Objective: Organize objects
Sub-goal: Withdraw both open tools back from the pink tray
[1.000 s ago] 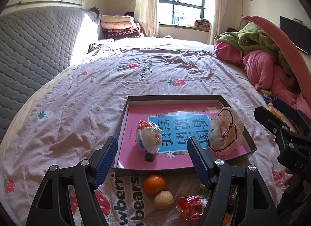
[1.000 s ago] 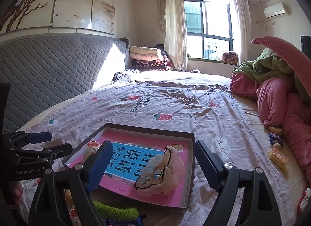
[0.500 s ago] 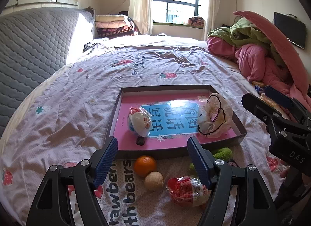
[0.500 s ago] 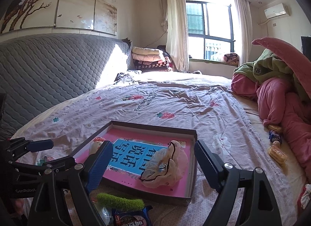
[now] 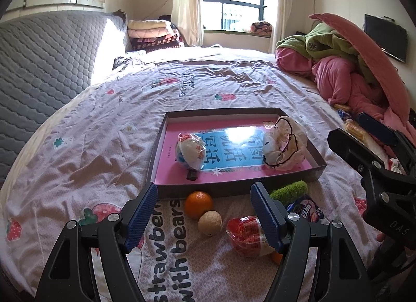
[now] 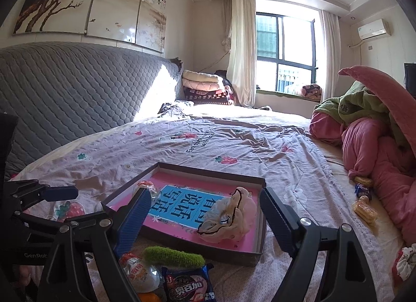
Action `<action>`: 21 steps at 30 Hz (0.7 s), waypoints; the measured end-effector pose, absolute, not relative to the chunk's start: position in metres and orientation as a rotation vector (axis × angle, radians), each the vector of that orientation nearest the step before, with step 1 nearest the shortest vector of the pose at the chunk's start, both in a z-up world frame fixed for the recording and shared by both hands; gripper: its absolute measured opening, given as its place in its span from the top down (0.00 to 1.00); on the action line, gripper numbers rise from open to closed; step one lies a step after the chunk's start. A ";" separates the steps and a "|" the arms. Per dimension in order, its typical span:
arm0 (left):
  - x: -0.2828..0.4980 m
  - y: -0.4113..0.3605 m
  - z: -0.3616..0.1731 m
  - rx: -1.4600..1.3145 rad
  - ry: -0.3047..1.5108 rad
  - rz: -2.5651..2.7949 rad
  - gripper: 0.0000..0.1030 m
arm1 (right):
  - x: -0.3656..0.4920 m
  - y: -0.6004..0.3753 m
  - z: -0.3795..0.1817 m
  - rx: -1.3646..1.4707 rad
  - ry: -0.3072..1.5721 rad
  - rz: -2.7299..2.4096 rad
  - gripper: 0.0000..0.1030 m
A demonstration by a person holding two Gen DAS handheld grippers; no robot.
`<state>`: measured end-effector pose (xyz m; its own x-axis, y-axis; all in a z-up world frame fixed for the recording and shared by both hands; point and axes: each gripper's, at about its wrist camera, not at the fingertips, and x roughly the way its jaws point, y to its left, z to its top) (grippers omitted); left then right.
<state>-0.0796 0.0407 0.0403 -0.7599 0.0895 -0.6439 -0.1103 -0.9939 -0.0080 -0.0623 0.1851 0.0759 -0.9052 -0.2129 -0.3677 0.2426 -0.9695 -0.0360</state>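
On the bed (image 5: 104, 151), a shallow box (image 5: 158, 146) with a pink printed floor sits near the middle of the quilt, its long side facing the near edge. Going from left to right inside it: a wrapped egg-shaped toy (image 5: 191, 151) lies at the left end of the floor, and a pale crumpled bag with a black cord (image 5: 283, 143) rests against the right wall.

The left gripper (image 5: 204, 198) hangs over the strip of quilt between the box and the near edge, jaws spread wide with nothing between the pads. Below it, left to right, lie an orange (image 5: 199, 203), a walnut (image 5: 210, 223) touching it, and a red-and-clear wrapped toy (image 5: 247, 234) partly behind the right finger. Further right, a green fuzzy roll (image 5: 288, 190) lies just beside the box's near wall, with a dark snack packet (image 5: 306, 209) next to it.

The right gripper (image 6: 205, 208) also stands wide open and empty, aimed over the near right part of the box at the bag. From its camera the green roll (image 6: 174, 255) and packet (image 6: 189, 285) sit just outside the box's near wall.

Along the right edge of the bed, 3 small wrapped snacks (image 6: 364, 209) lie beside a heap of pink and green bedding (image 6: 377, 146).
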 end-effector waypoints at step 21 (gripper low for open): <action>-0.047 0.029 0.027 -1.058 0.112 2.845 0.27 | -0.009 0.176 0.057 0.624 0.176 -2.848 0.17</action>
<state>-0.0469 0.0292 0.0274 -0.7525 0.0719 -0.6547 -0.1230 -0.9919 0.0325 -0.0091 0.1755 0.0572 -0.8856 -0.1883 -0.4247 0.2390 -0.9686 -0.0690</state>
